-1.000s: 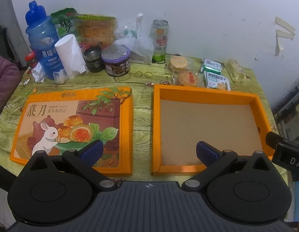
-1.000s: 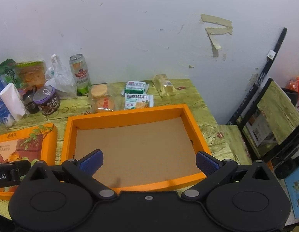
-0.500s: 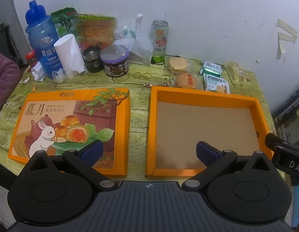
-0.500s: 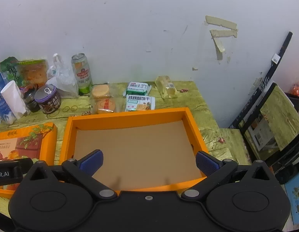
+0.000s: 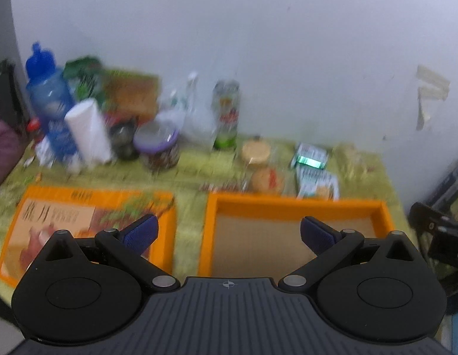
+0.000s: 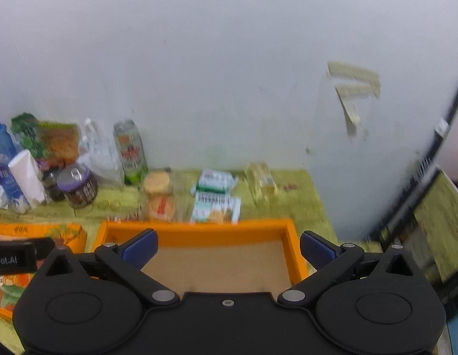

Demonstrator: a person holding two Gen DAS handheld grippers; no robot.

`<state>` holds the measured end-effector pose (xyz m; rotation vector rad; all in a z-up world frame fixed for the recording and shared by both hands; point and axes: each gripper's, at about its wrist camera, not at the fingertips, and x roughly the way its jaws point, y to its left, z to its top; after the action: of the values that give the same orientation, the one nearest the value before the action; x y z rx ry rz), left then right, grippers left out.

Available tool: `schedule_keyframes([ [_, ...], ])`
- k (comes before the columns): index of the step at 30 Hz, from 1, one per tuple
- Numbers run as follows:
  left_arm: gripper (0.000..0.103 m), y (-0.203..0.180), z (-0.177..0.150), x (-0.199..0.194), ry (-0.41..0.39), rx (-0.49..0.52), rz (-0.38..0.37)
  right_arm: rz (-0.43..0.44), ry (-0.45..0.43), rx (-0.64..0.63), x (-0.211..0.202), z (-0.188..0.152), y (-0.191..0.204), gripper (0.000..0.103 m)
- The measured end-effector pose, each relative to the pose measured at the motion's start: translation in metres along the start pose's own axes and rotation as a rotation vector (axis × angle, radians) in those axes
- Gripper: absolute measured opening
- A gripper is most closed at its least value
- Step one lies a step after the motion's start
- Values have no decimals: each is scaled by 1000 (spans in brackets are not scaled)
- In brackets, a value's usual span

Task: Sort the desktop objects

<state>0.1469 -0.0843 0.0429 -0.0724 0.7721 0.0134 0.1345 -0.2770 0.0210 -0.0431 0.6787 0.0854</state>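
An empty orange box (image 5: 294, 204) with a brown floor lies on the green table, beside its printed orange lid (image 5: 81, 216) on the left. Behind the box lie wrapped pastries (image 5: 265, 179), green-white snack packets (image 5: 316, 182) and a yellowish wrapped snack (image 6: 261, 179). The box also shows in the right wrist view (image 6: 199, 227). My left gripper (image 5: 227, 232) is open and empty above the near edges of lid and box. My right gripper (image 6: 227, 245) is open and empty above the box. Both views are blurred.
Along the wall stand a blue bottle (image 5: 50, 103), a white paper cup (image 5: 88, 131), a purple-lidded can (image 5: 158, 145), a drink can (image 5: 226, 115), snack bags (image 5: 131, 94) and a clear plastic bag (image 6: 100, 156). Black frames lean at the table's right edge (image 6: 421, 207).
Both grippers have tilted up and pulled back, so the table sits lower in both views and more wall shows. Nothing on the table has moved.
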Motion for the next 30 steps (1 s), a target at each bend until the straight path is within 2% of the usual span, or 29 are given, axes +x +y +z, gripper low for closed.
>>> schedule_keyframes([
  [4, 103, -10, 19, 7, -9, -23, -27, 60, -71, -51, 14, 11, -14, 103],
  [14, 103, -11, 72, 29, -33, 18, -47, 212, -107, -15, 46, 53, -35, 103],
  [19, 103, -2, 101, 46, -66, 72, -47, 286, -132, 4, 56, 83, -34, 103],
  [23, 103, 5, 101, 84, -25, 133, -63, 299, -162, -8, 66, 106, -21, 103],
  [26, 103, 10, 93, 122, 15, 156, -68, 319, -135, 4, 86, 116, -4, 103],
  [30, 103, 14, 74, 178, 66, 176, -118, 367, 1, 67, 137, 117, 15, 103],
])
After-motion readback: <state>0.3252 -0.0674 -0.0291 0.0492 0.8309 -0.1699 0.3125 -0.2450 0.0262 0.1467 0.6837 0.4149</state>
